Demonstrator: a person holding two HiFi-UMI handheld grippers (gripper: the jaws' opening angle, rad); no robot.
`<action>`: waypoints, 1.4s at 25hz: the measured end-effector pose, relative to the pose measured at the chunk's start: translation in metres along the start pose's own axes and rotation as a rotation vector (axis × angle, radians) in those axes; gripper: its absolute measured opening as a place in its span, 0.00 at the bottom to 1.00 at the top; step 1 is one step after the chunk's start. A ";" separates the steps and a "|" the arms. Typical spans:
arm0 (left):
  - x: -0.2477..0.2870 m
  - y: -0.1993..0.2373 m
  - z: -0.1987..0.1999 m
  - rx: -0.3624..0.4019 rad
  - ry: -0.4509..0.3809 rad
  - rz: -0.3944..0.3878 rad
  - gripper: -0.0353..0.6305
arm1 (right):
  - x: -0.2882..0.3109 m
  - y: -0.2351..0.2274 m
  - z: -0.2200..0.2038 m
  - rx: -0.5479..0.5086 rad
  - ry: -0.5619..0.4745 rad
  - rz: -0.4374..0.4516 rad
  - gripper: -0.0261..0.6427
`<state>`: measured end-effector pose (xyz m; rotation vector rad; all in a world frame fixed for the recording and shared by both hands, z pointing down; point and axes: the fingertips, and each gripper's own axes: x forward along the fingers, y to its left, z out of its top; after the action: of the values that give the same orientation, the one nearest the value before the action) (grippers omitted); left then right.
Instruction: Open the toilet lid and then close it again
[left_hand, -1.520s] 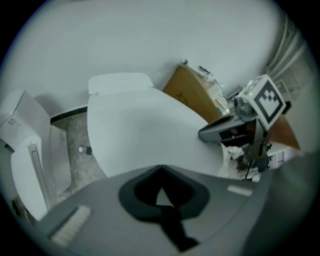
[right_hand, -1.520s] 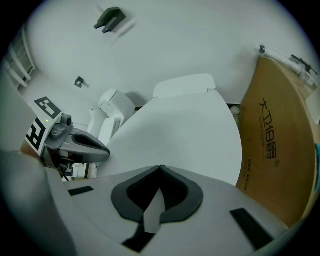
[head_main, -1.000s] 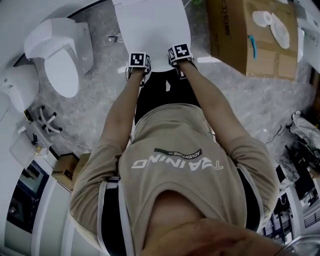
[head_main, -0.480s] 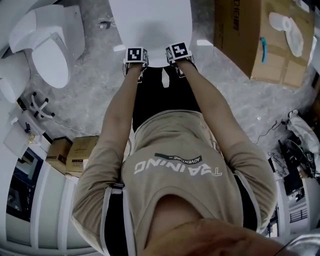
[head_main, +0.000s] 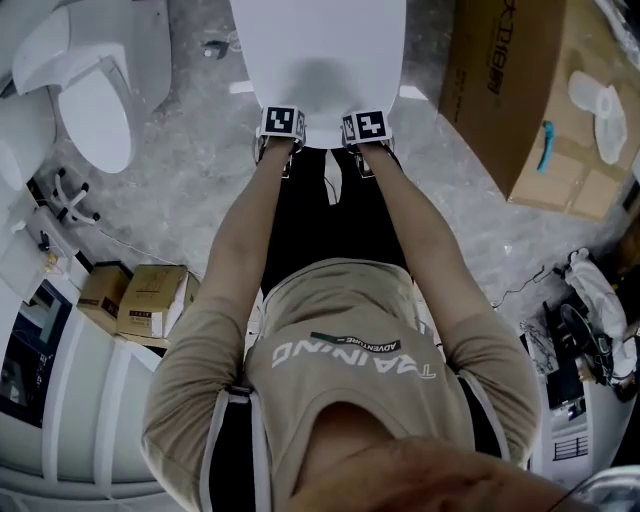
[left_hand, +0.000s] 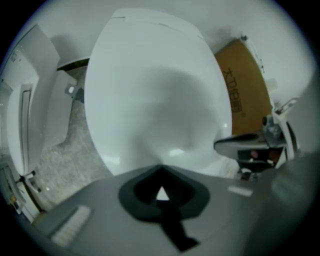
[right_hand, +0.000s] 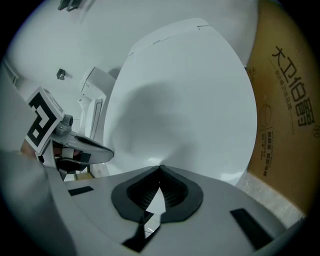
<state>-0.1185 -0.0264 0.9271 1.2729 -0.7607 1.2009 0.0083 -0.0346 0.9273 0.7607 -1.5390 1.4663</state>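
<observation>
The white toilet lid (head_main: 320, 60) lies down flat and fills the top middle of the head view. My left gripper (head_main: 283, 122) and right gripper (head_main: 364, 124) sit side by side at its front edge, their marker cubes over the rim. In the left gripper view the jaws meet at the tips (left_hand: 160, 169) against the front of the lid (left_hand: 155, 90); the right gripper (left_hand: 255, 145) shows beside it. In the right gripper view the tips (right_hand: 160, 169) also touch, at the lid (right_hand: 185, 100). Whether either pair pinches the rim is hidden.
A second white toilet (head_main: 90, 100) stands at the left. A large cardboard box (head_main: 540, 100) stands close on the right of the lid. Small cartons (head_main: 140, 300) lie at the lower left, cables and gear (head_main: 590, 320) at the right. The floor is grey speckled stone.
Both grippers stay at the lid's front edge; the right one has come level with the left. The head camera has shifted, so the lid and box sit further right.
</observation>
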 end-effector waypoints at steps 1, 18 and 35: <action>0.003 0.001 0.000 0.000 0.004 0.003 0.06 | 0.003 -0.001 0.000 -0.005 0.006 -0.001 0.06; 0.030 0.007 0.004 0.054 0.080 -0.011 0.06 | 0.024 -0.012 0.001 -0.026 0.041 -0.012 0.06; -0.064 -0.015 0.041 0.068 -0.103 -0.090 0.06 | -0.054 0.025 0.037 -0.002 -0.073 0.002 0.06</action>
<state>-0.1140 -0.0793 0.8704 1.4189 -0.7347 1.1032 0.0045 -0.0748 0.8698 0.8202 -1.5958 1.4528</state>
